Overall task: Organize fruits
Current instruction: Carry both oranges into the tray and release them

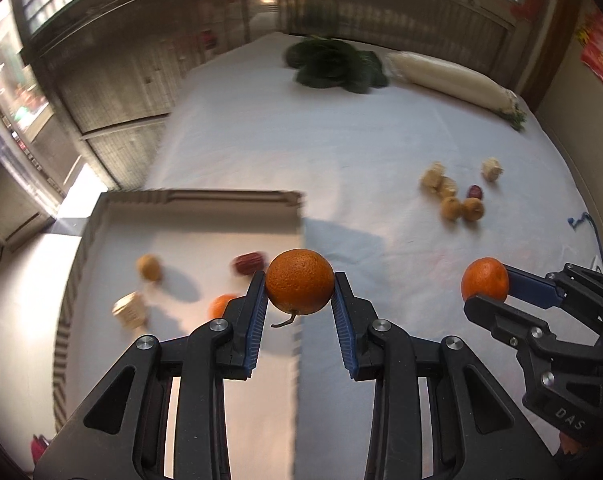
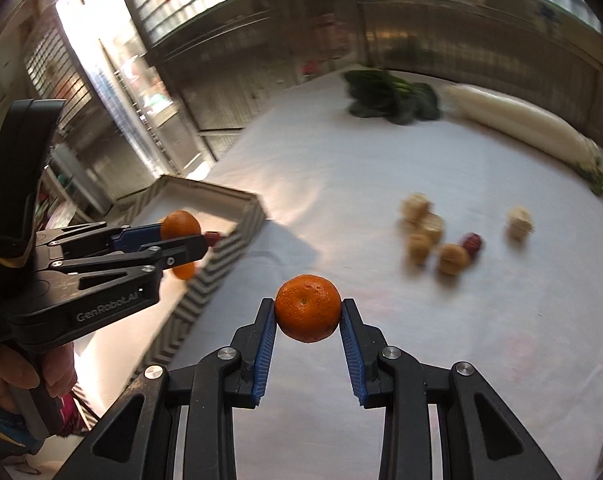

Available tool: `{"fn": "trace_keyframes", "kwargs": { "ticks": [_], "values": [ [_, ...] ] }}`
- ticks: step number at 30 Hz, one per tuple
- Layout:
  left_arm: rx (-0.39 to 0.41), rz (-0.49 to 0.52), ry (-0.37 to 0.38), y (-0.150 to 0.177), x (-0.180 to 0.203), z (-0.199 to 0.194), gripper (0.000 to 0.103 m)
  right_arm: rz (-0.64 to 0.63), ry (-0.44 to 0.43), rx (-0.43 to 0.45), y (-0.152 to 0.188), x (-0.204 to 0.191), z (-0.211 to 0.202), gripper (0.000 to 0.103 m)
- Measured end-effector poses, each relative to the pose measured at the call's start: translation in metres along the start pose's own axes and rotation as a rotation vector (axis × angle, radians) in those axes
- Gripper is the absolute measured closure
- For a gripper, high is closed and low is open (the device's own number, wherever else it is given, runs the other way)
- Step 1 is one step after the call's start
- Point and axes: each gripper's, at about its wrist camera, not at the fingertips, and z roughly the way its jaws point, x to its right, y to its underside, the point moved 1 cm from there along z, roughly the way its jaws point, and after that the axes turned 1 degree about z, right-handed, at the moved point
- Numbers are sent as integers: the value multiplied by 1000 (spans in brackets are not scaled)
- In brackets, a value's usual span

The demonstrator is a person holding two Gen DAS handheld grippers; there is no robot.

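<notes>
1. Left tongs (image 1: pixel 300 280) are clenched on a round, dimpled orange (image 1: pixel 300 282) with a short stem, held above the near right wall of the tray (image 1: pixel 205 197). Right tongs (image 2: pixel 308 310) grasp a second, flatter orange (image 2: pixel 308 308) over the bare white cloth.
2. Worktop (image 1: pixel 341 140): white cloth cover, lightly creased.
3. Tray: shallow, rectangular, with striped walls. The left wrist view alone shows its floor: a tan round fruit (image 1: pixel 149 267), a dark red fruit (image 1: pixel 248 263), a pale ribbed block (image 1: pixel 130 312) and another orange (image 1: pixel 221 306).
4. Far end: a long white radish (image 2: pixel 521 130) beside dark leafy greens (image 2: pixel 389 98).
5. Loose cluster (image 2: pixel 441 236) of tan and red fruits, blurred, on the cloth.
</notes>
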Motion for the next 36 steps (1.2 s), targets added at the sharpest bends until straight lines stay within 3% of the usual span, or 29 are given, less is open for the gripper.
{"fn": "trace_keyframes", "kwargs": {
  "ticks": [14,26,36],
  "values": [
    [-21,-133,-110,38,-82,-10,72,-181,-105,-60,-6,-96,28,72],
    [-81,-233,-132,60,-120,8,72,-239,-165,-141,-9,-129,67,72],
    [-113,-243,-145,67,-127,17,72,-274,-178,-208,-5,-145,98,72]
  ]
}}
